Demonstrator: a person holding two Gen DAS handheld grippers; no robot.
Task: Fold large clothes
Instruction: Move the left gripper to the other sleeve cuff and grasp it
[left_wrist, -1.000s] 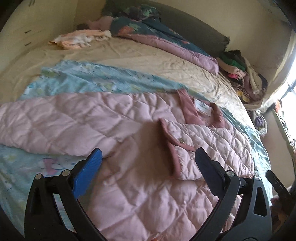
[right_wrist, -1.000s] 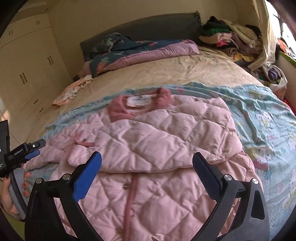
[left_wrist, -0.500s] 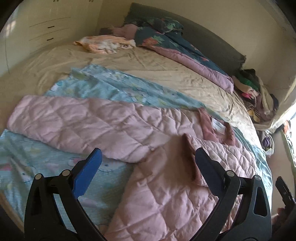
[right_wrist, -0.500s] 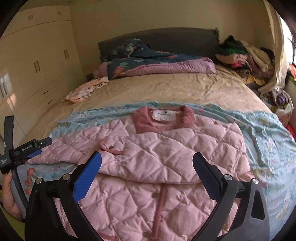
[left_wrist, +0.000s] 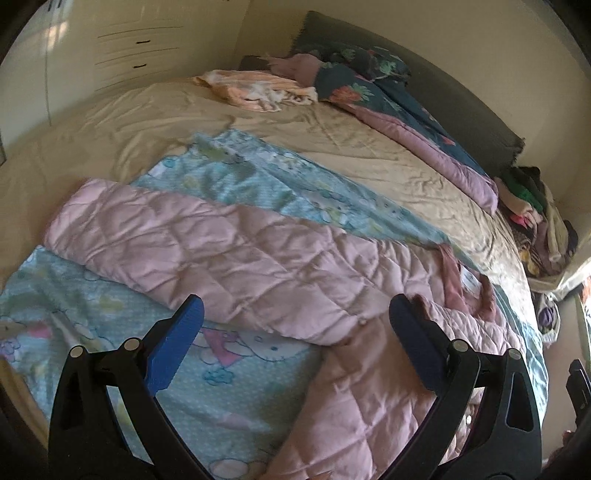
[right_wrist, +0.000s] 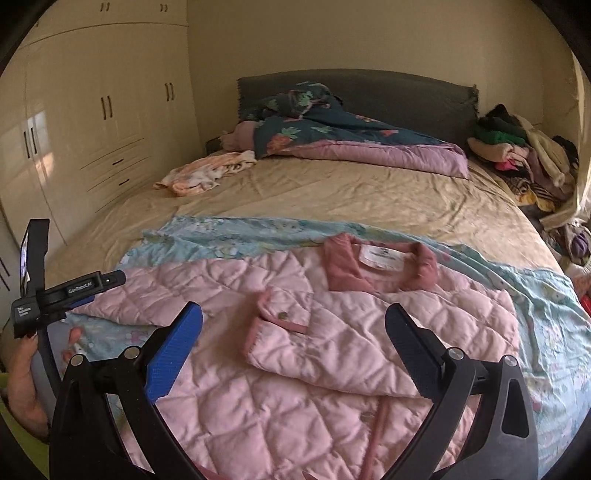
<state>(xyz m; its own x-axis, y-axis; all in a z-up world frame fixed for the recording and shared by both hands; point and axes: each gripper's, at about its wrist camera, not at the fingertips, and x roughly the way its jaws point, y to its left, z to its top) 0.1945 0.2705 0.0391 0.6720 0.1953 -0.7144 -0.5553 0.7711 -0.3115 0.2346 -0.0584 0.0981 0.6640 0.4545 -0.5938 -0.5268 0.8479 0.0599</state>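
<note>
Left tool (left_wrist: 295, 325) is hanging released, jaws wide apart and empty, over the sleeve (left_wrist: 207, 243) that is stretching out leftward across the blue sheet (left_wrist: 258, 192). Pink jacket (right_wrist: 332, 332) is lying flat on that sheet at the near end of the bed (right_wrist: 332, 192), collar (right_wrist: 380, 266) pointing toward the headboard, one sleeve folded over its chest. Right tool (right_wrist: 293, 332) is hovering released and empty above the jacket's front.

The left wrist view looks from the bed's near left corner, low and close, slanting across the pink quilted jacket (left_wrist: 229, 254) toward the headboard (left_wrist: 443, 77). The right wrist view faces the headboard squarely from the foot, seemingly higher. Both share the jacket, the blue sheet (right_wrist: 236, 236) and the clothes pile (right_wrist: 517, 155).
</note>
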